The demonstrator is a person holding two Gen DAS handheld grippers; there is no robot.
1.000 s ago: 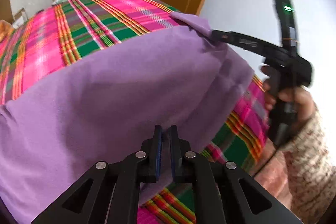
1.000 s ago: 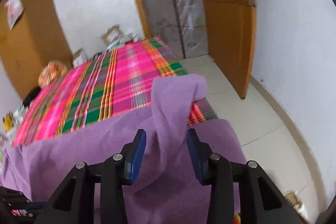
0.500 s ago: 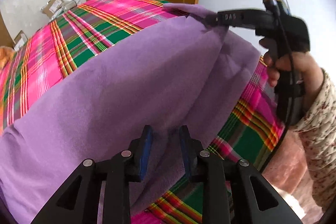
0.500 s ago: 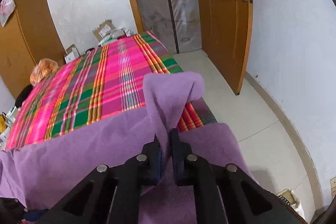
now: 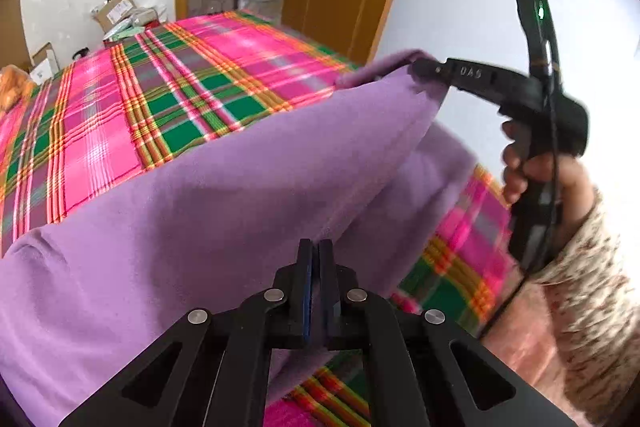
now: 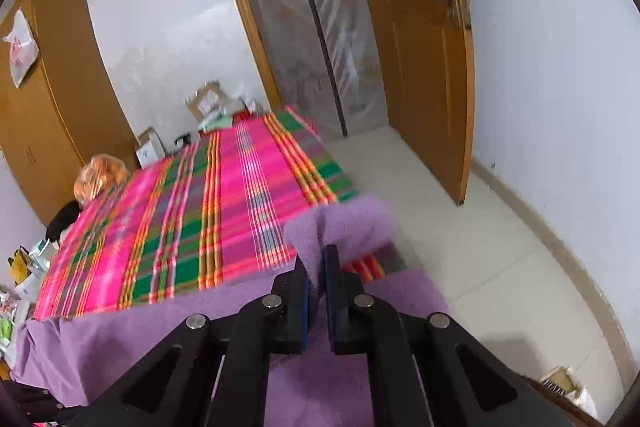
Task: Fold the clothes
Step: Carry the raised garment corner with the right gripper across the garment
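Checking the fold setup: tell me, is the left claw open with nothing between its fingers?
No. The left claw is shut, its fingers pinching an edge of the purple cloth.

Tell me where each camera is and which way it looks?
Left wrist: sits on the left hand-held gripper, looking along its fingers, which pinch the purple cloth; the right hand and right hand-held gripper show too.
Right wrist: sits on the right hand-held gripper, looking over the bed toward the door; its fingers pinch a raised cloth corner.
Both see the cloth, bed and door.
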